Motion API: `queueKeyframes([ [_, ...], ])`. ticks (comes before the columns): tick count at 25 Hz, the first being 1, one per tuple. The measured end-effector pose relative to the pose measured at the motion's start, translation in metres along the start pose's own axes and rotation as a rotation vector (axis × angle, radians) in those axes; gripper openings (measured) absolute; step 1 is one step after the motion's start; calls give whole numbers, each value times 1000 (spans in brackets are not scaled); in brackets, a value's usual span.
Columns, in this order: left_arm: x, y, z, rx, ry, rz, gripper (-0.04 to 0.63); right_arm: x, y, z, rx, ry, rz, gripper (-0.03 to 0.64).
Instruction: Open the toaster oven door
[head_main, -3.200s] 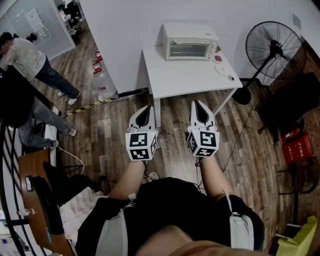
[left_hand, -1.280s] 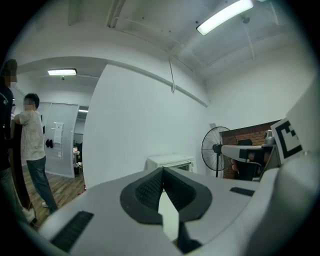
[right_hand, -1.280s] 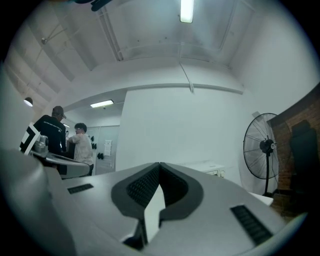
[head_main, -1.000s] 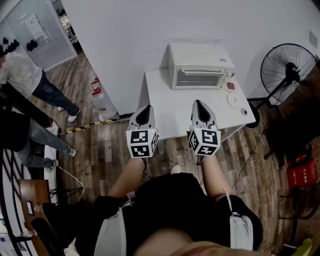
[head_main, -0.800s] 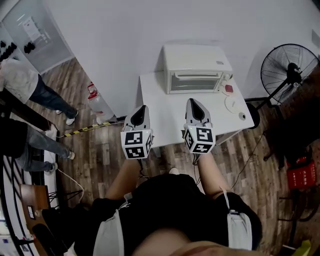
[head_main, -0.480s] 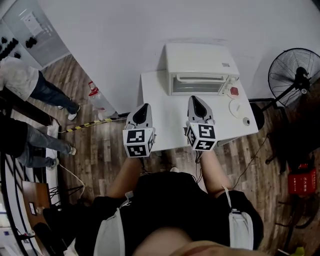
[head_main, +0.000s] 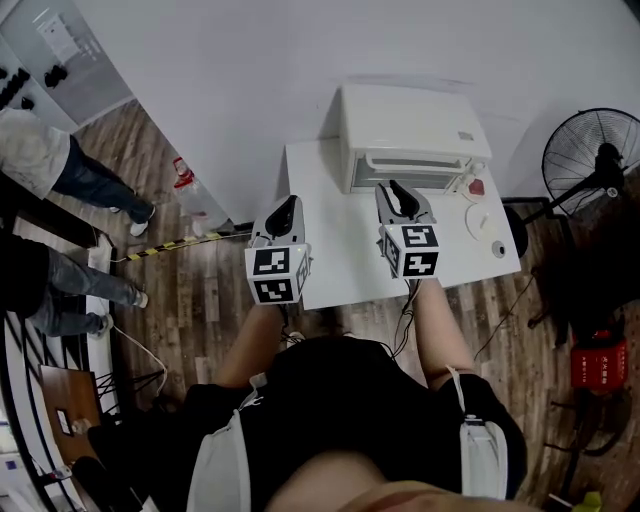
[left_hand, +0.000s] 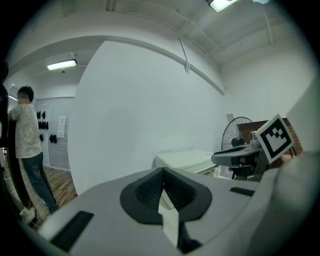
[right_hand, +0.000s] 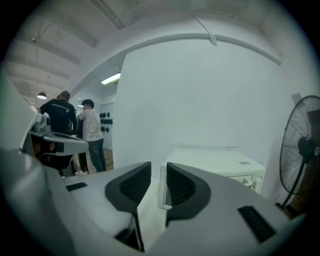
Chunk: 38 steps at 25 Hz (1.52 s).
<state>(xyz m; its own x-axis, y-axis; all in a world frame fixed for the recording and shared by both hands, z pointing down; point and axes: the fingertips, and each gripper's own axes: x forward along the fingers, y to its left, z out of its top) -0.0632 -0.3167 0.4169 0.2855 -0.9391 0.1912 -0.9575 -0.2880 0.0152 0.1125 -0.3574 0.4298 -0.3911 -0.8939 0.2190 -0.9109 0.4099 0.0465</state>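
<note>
1. Desk (head_main: 330, 250): white, set against the wall. It carries the toaster oven at its rear and a few small round items at its right end.

2. Toaster oven (head_main: 410, 125): white, at the back of the desk against the wall, front face toward the person. It also shows ahead of the jaws in the right gripper view (right_hand: 215, 162) and further off in the left gripper view (left_hand: 185, 160).

3. Door (head_main: 412, 174): it lies flush with the oven front and reads as closed. The handle (head_main: 415, 160) is a horizontal bar along the door's upper edge.

4. Right claw (head_main: 398, 190): over the desk, pointing at the door, near the oven front but not touching it. Its jaws have just been opening and now stand apart (right_hand: 158, 175). Nothing is between them; only the oven's left front corner shows through the gap, some way ahead.

5. Left claw (head_main: 285, 205): over the desk's left edge, well left of the oven. Its jaws are together (left_hand: 162, 172) and empty.

Step in hand: approach. The right claw is presented and pre-opened for the handle; no grasp has been made.

Next move, as judged:
- Advance the right claw and raise it to the handle bar.
- Bring one jaw above the bar and one below, then close.
- Pull outward and downward, assuming the hinge is at the door's lower edge.
- Brace the oven with the left claw if it slides.
</note>
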Motion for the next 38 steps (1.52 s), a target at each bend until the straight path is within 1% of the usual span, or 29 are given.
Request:
queueKeyframes([
  [5,8,14,-2,-12,1,-3,12,44,-10,-17,-130,211,31,118],
  [9,11,28,-3,-27,4,5,12,76,-12,-32,-186,356,73,123],
  [11,11,36,-3,-32,1,15,12,90,-11,-38,-201,410,91,124],
  [13,10,44,-4,-37,0,26,12,105,-11,-44,-229,450,93,140],
  [17,9,58,-6,-42,1,46,12,127,-22,-56,-329,524,59,143],
  [20,7,66,-10,-52,9,58,11,139,-24,-69,-379,591,80,144],
  [22,7,70,-13,-55,14,65,11,143,-26,-74,-407,616,65,142],
  [23,7,71,-14,-56,16,68,11,144,-28,-76,-417,623,51,131],
  [26,9,75,-17,-62,22,73,11,141,-27,-80,-426,627,37,126],
  [31,9,73,-22,-66,37,62,11,124,-19,-85,-368,618,62,118],
  [34,8,66,-25,-61,45,43,11,114,-15,-90,-344,598,49,117],
  [38,8,59,-25,-54,50,26,12,97,-9,-104,-337,598,39,114],
])
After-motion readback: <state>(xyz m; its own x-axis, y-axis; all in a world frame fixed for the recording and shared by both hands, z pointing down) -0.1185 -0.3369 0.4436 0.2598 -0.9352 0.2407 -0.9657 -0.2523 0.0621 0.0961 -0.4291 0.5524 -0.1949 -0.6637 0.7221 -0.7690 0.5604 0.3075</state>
